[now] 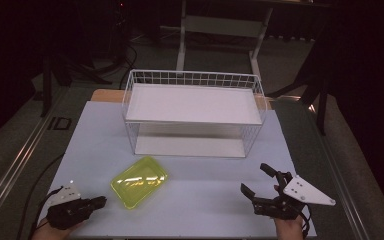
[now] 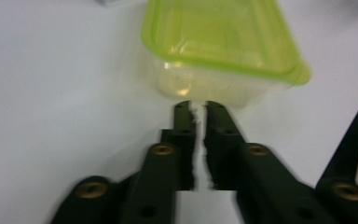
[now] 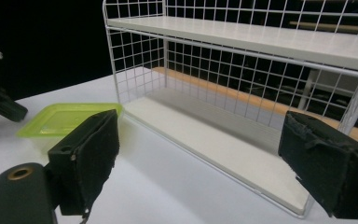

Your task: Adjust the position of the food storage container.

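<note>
A clear plastic container with a yellow-green lid sits on the white table, near the front and left of centre. My left gripper lies low at the front left and points at the container, a short way from it. In the left gripper view its jaws are shut with nothing between them, the tips just short of the container's near wall. My right gripper rests at the front right, open and empty. Its pads stand wide apart, facing the rack.
A white wire rack with an upper shelf and a floor shelf stands mid-table behind the container; it is also seen close up. The table top lies bare between my grippers. Dark floor, cables and stand legs surround the table.
</note>
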`<state>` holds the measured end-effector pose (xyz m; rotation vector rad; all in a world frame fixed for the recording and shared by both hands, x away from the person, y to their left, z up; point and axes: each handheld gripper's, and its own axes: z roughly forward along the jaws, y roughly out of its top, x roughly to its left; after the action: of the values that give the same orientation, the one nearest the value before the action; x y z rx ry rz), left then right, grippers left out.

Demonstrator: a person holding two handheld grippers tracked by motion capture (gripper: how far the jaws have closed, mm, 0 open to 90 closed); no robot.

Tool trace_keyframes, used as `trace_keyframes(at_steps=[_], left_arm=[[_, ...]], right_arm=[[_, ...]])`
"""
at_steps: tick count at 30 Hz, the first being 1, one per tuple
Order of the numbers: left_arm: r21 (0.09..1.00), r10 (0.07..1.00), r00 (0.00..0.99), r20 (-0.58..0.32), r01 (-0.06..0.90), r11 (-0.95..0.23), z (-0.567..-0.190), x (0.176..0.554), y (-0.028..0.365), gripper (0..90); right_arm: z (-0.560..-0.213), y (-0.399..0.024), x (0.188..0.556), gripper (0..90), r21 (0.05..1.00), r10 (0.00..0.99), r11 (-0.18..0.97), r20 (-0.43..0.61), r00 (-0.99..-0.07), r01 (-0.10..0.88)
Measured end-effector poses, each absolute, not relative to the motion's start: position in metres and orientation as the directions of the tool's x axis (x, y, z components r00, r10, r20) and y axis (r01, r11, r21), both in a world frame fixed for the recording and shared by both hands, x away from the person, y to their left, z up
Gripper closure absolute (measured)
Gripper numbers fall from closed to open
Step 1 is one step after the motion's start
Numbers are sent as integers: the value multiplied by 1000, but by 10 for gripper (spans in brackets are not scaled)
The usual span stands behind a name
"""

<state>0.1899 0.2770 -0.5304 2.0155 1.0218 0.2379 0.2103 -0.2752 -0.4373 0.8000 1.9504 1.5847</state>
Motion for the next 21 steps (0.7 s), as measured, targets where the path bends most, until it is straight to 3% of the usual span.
trace_keyframes(at_steps=[4, 21], left_arm=[[708, 741, 634, -221, 627, -325, -542, 199, 270, 900], [701, 739, 640, -210, 626, -342, -540, 244, 242, 900]], right_arm=[[-437, -275, 210, 123, 980, 711, 151, -18, -703, 128], [-438, -279, 210, 123, 980, 715, 151, -19, -699, 129]])
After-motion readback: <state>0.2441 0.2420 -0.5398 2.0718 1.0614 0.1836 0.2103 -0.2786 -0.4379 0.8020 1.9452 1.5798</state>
